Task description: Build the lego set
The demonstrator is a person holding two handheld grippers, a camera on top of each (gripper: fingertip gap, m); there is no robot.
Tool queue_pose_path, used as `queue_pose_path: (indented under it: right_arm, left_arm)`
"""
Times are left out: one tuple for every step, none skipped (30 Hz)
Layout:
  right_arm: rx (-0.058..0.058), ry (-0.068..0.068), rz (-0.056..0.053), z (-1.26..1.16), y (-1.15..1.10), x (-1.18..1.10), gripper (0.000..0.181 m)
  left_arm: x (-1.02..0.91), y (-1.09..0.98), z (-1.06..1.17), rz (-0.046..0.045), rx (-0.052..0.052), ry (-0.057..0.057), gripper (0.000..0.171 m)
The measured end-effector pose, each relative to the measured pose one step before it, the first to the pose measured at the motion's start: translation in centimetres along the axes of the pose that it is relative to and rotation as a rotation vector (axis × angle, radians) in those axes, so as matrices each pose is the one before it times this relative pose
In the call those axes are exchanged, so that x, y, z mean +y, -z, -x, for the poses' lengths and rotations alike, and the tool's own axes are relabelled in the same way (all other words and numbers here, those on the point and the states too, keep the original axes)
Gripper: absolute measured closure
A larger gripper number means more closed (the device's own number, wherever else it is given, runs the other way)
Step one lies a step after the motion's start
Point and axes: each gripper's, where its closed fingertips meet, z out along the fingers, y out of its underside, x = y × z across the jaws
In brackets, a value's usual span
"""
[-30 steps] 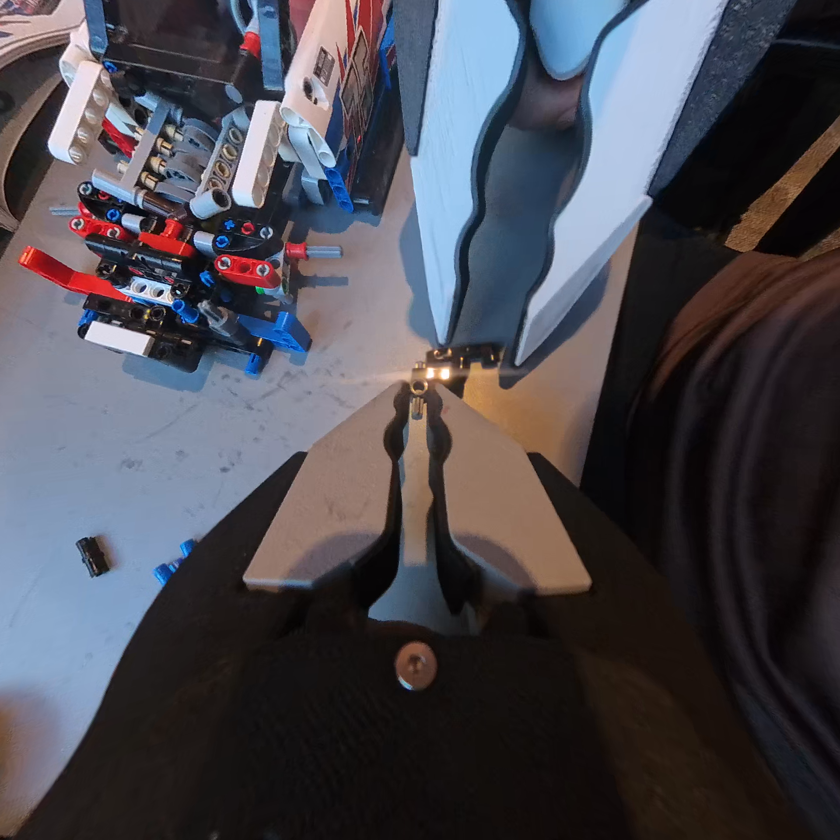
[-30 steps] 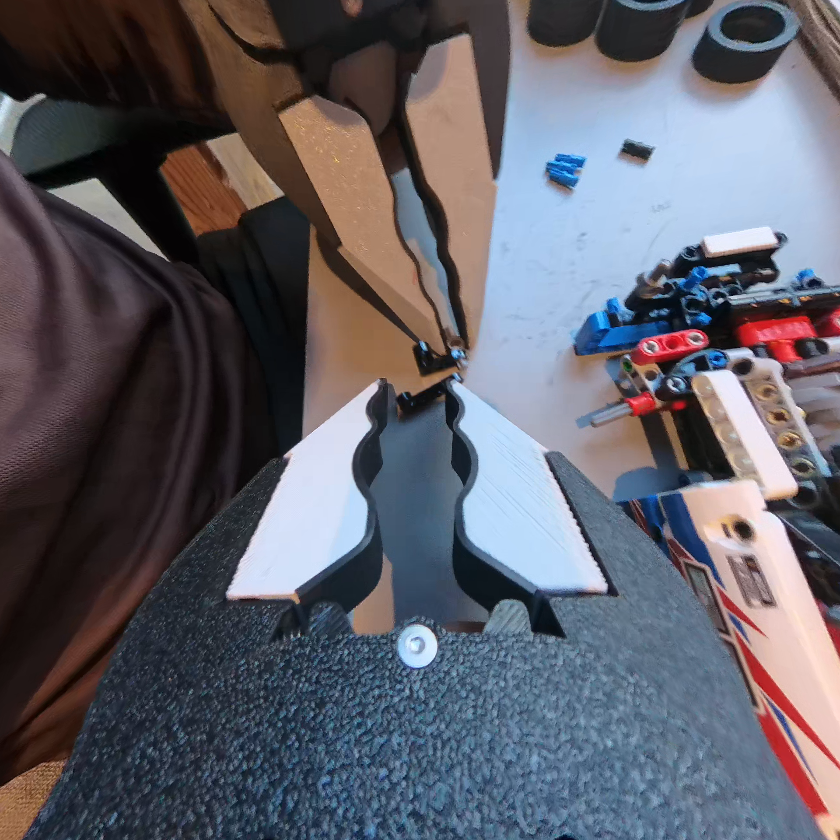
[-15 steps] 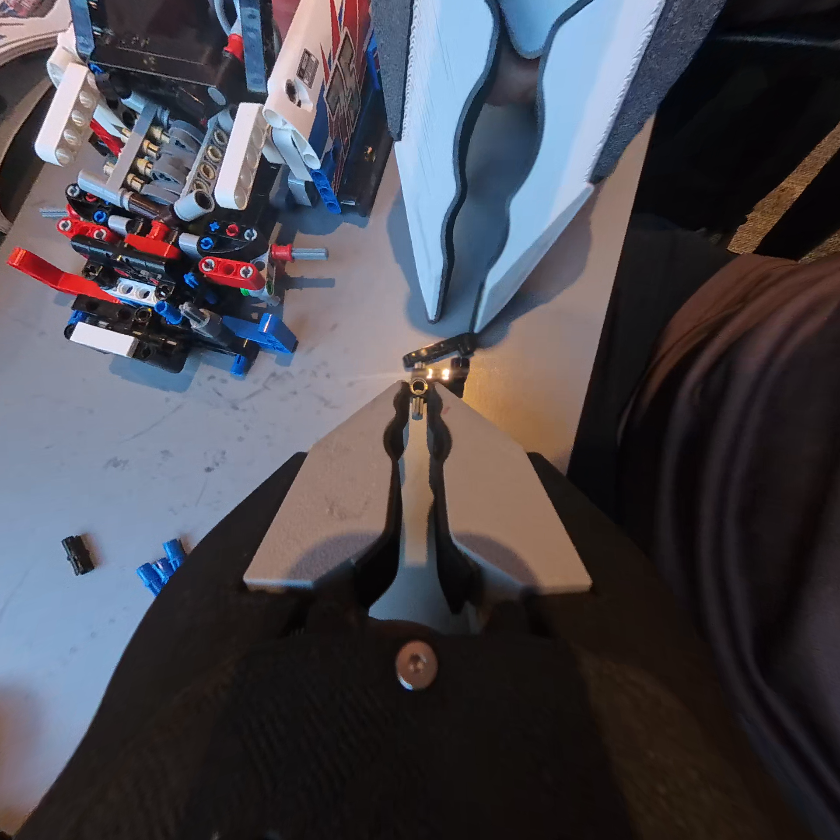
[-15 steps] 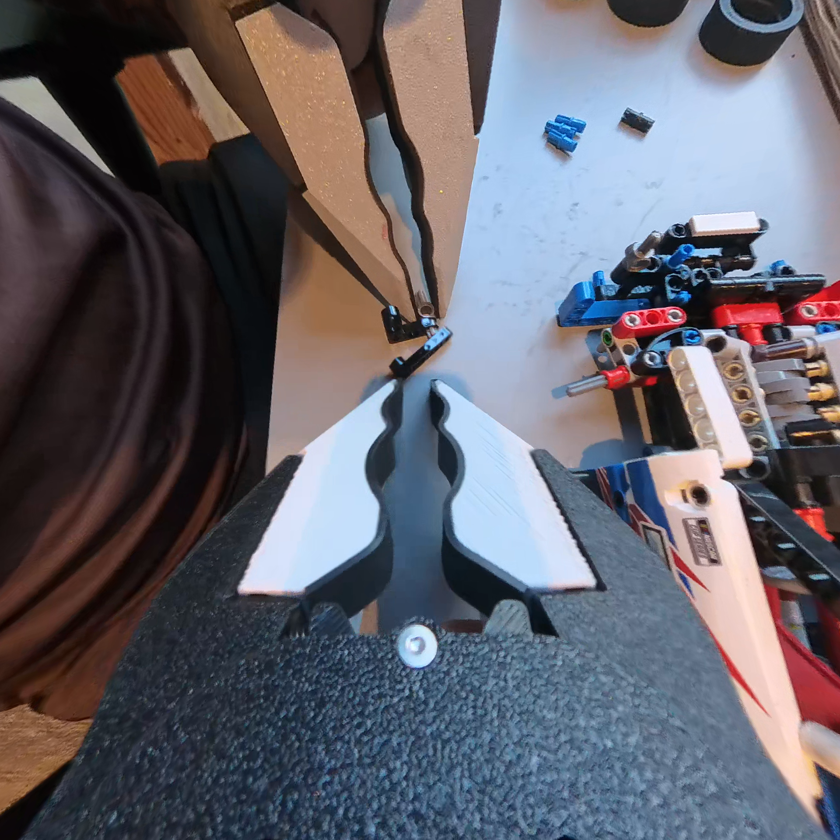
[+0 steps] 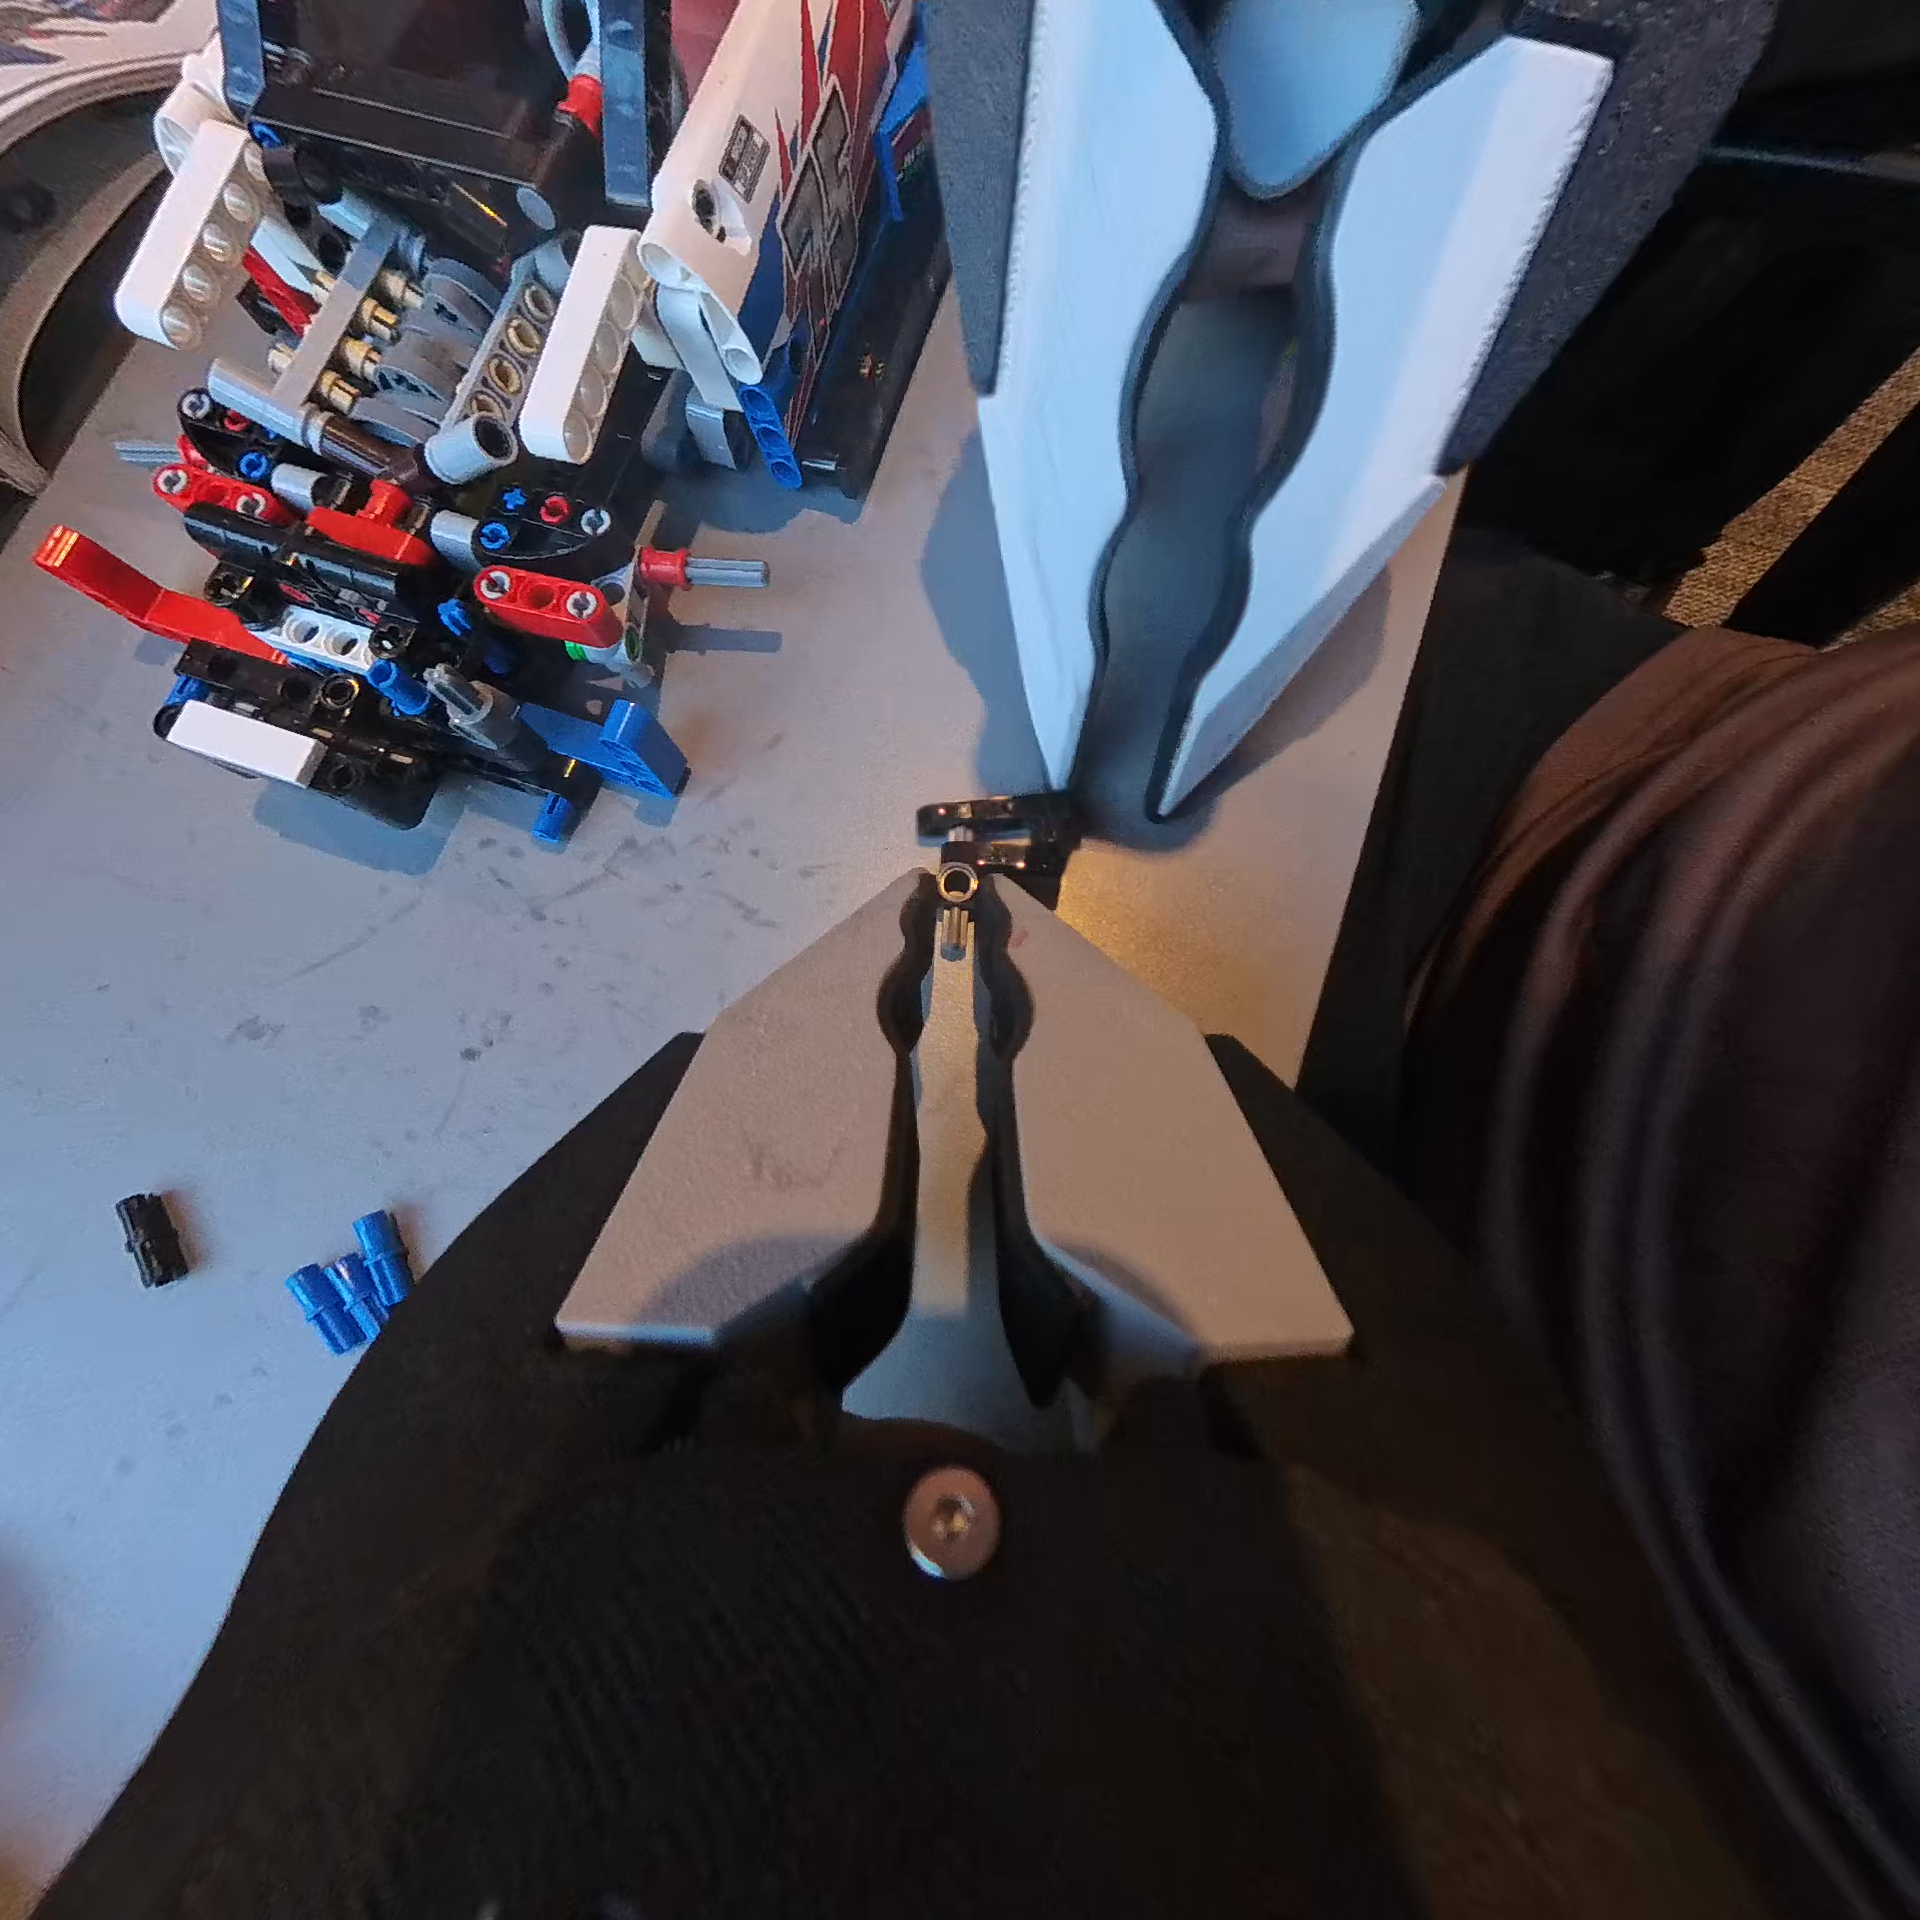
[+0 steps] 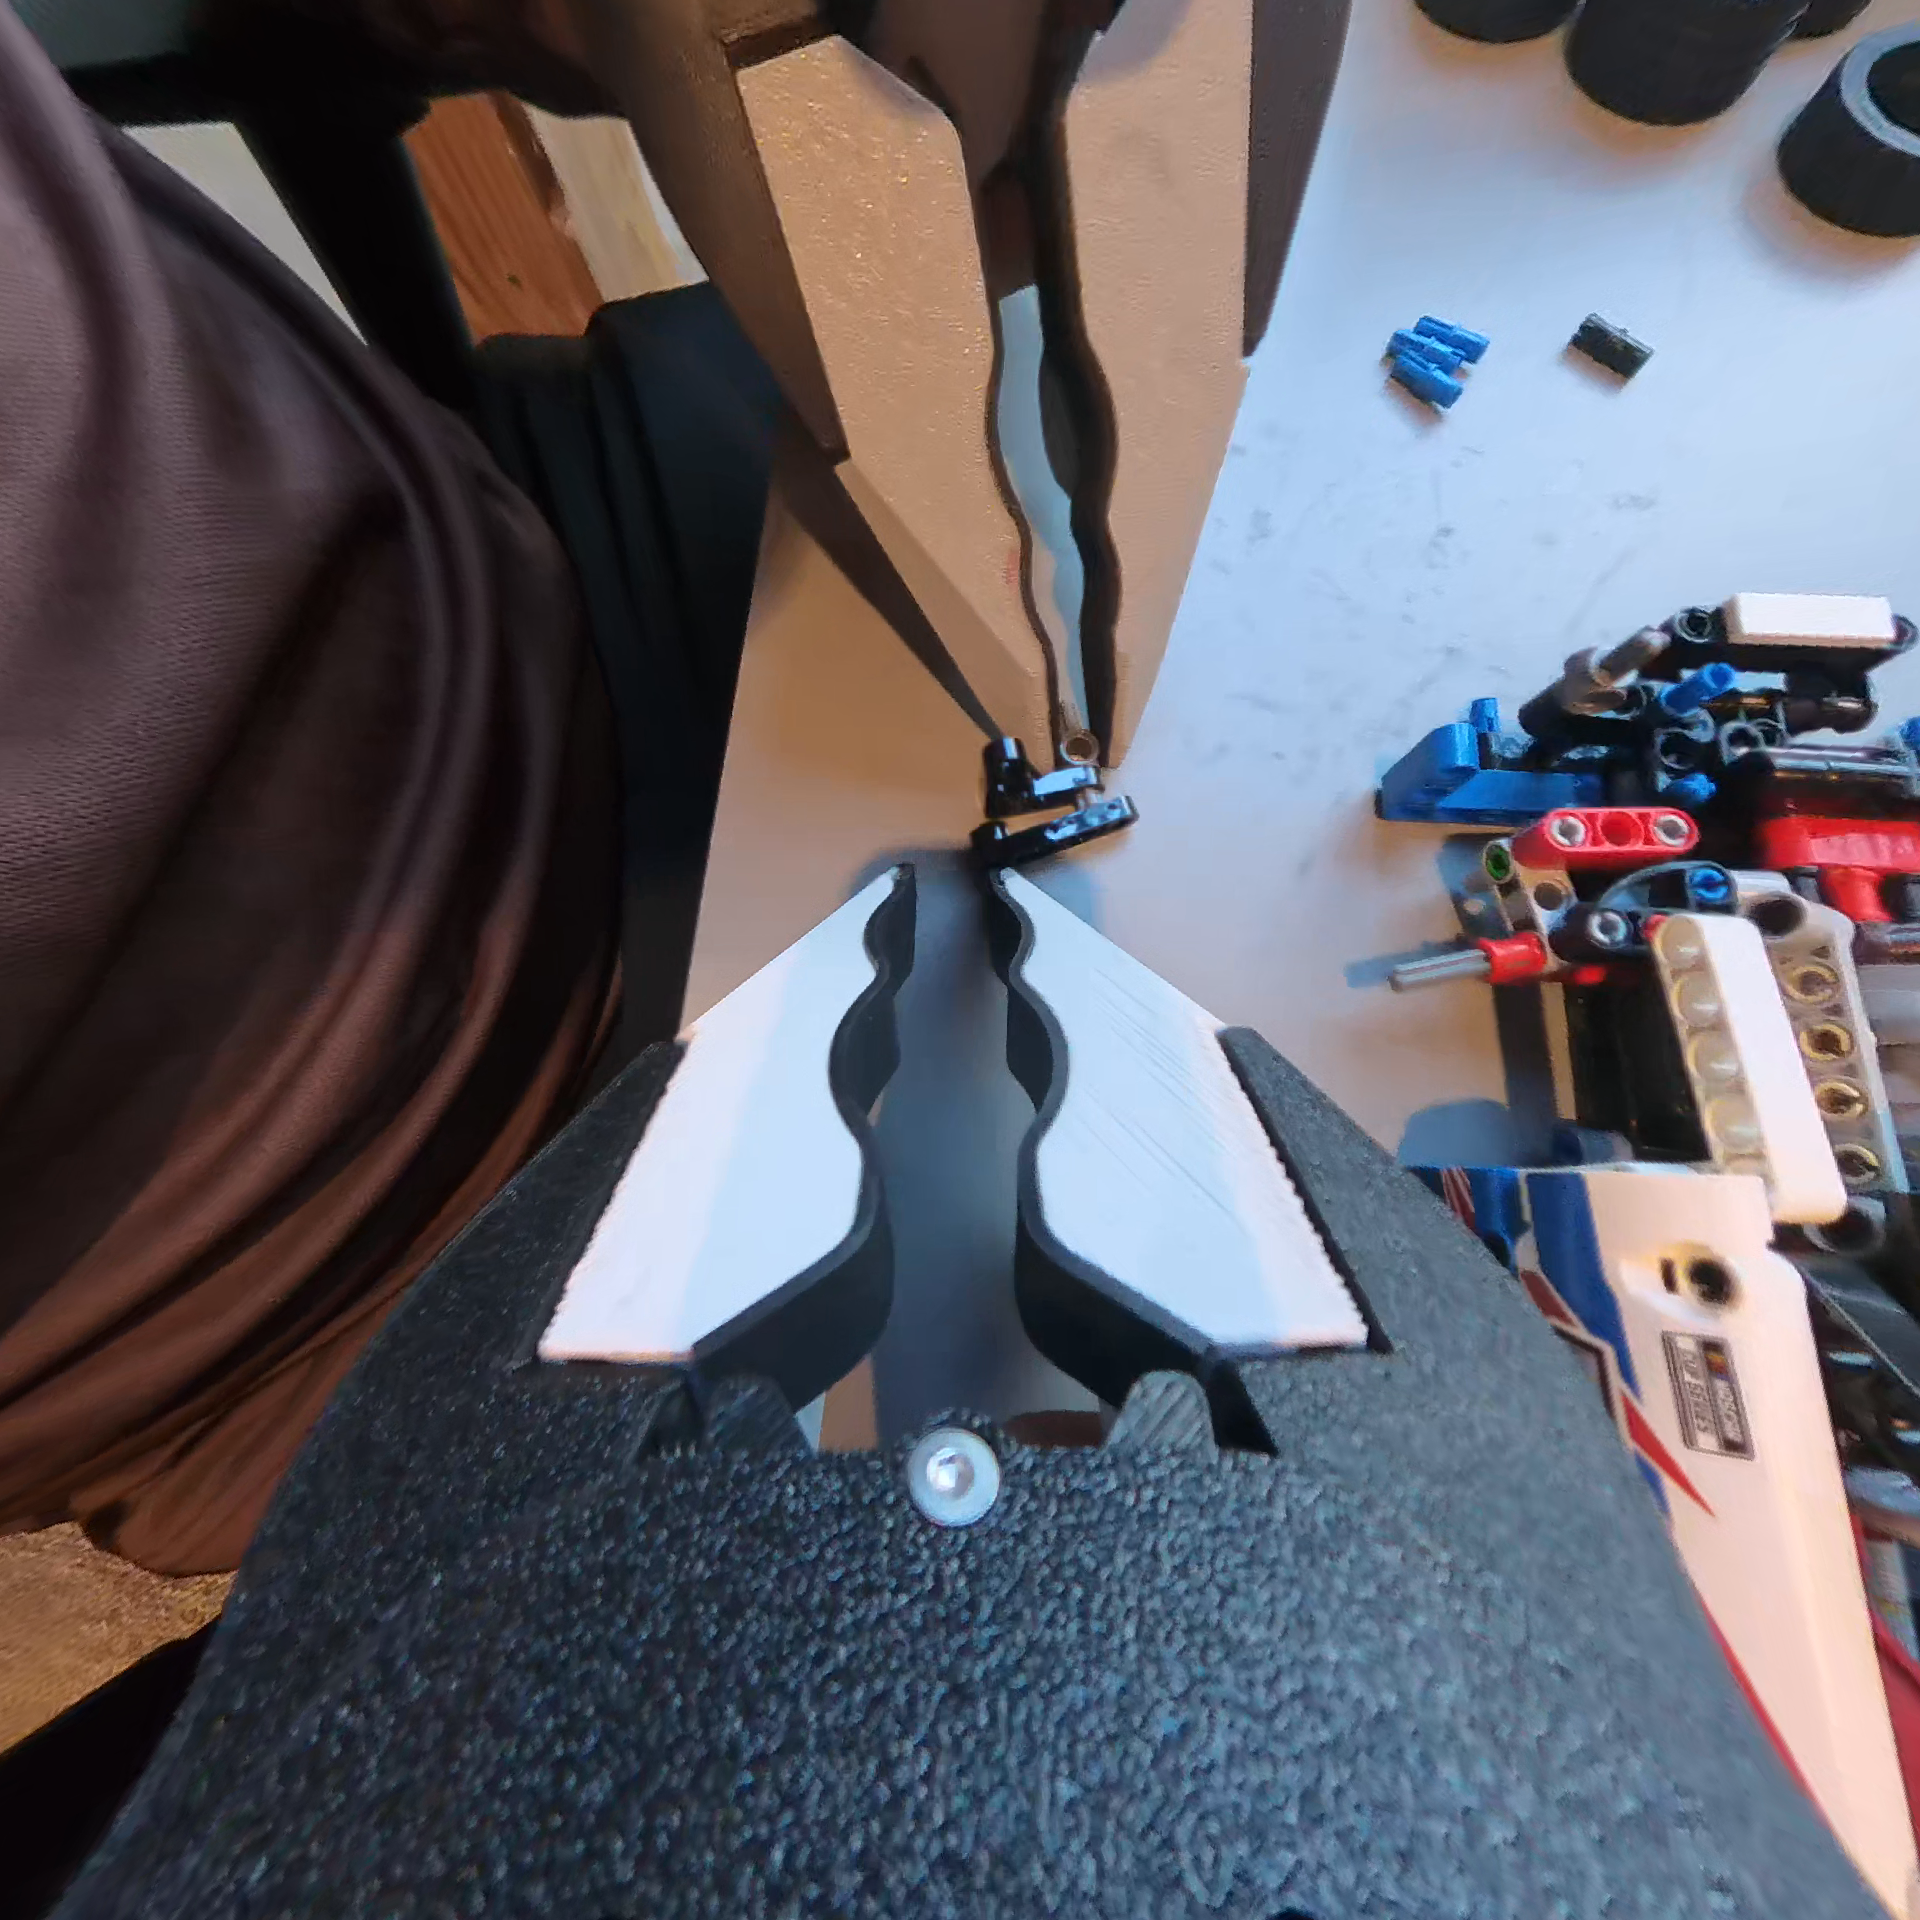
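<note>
Two views show the grippers meeting tip to tip above the table's edge. From the left wrist, the left gripper [image 5: 956, 904] has its jaws clenched on a small grey pin [image 5: 954, 928], whose far end carries a black connector piece [image 5: 995, 831] just ahead of the tips. The right gripper [image 5: 1117, 795] points back toward it, its jaws parted, one tip touching that black piece. Left of the jaws and farther off stands the partly built lego car [image 5: 436, 416]; blue pins [image 5: 351, 1280] lie near the left jaw's base.

From the right wrist, the right gripper's jaws stand released, a gap between them, the black connector piece [image 6: 1049, 810] just past their tips. The car [image 6: 1714, 935] lies to the right.
</note>
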Motion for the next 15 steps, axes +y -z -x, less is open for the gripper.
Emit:
queue_pose_path:
  right_arm:
    - [0.0016, -0.0002, -0.0003, 0.032, -0.003, -0.003, 0.168]
    - [0.0025, -0.0032, -0.0035, -0.017, 0.065, -0.007, 0.167]
    - [0.0001, -0.0060, -0.0060, -0.018, 0.103, -0.022, 0.167]
    - [0.0003, -0.0070, -0.0083, -0.042, 0.132, -0.043, 0.167]
    - [0.0001, -0.0073, -0.0087, -0.064, 0.139, -0.044, 0.167]
    - [-0.0017, -0.0072, -0.0062, -0.045, 0.134, -0.006, 0.167]
    - [-0.0015, -0.0067, -0.0028, -0.052, 0.108, 0.049, 0.167]
    - [-0.0001, -0.0058, -0.0015, -0.063, 0.083, 0.051, 0.167]
    - [0.0002, -0.0043, -0.0018, -0.039, 0.068, 0.038, 0.167]
    - [0.0004, -0.0025, -0.0020, -0.015, 0.059, 0.019, 0.167]
    - [0.0012, -0.0010, -0.0021, -0.005, 0.042, 0.006, 0.167]
    - [0.0021, 0.0001, -0.0018, -0.005, 0.019, 0.004, 0.167]
    - [0.0027, 0.0009, 0.0002, -0.026, 0.000, 0.016, 0.167]
    - [0.0008, 0.0017, 0.0020, 0.010, -0.022, 0.026, 0.167]
    - [-0.0010, 0.0015, 0.0011, 0.029, -0.014, 0.025, 0.167]
  left_arm:
    - [0.007, 0.011, 0.041, -0.00061, -0.0025, 0.0017, 0.167]
    - [0.011, 0.012, 0.048, -0.00017, -0.0040, -0.0006, 0.167]
    - [0.010, 0.007, 0.007, -0.00149, -0.0028, -0.0031, 0.167]
    - [0.003, 0.004, 0.022, -0.00227, -0.0018, -0.0016, 0.167]
    - [-0.002, 0.010, 0.014, -0.00182, 0.0002, 0.0015, 0.167]
    - [0.002, -0.002, 0.014, -0.00177, 0.0021, 0.0020, 0.167]
    - [0.011, 0.004, 0.028, -0.00122, 0.0024, 0.0022, 0.167]
    - [-0.001, 0.008, 0.013, -0.00131, 0.0017, 0.0002, 0.167]
    - [-0.002, -0.001, 0.002, -0.00214, 0.0005, -0.0017, 0.167]
    - [0.001, -0.003, -0.003, -0.00137, -0.0005, -0.0002, 0.167]
    - [0.001, 0.004, 0.002, -0.00040, -0.0010, 0.0016, 0.167]
    - [-0.001, 0.003, -0.004, -0.00043, -0.0013, 0.0000, 0.167]
    - [0.001, 0.003, -0.002, -0.00034, -0.0010, -0.0007, 0.167]
    - [-0.001, 0.000, 0.009, -0.00005, -0.0007, 0.0001, 0.167]
    - [-0.001, -0.001, -0.004, -0.00004, -0.0004, -0.0001, 0.167]
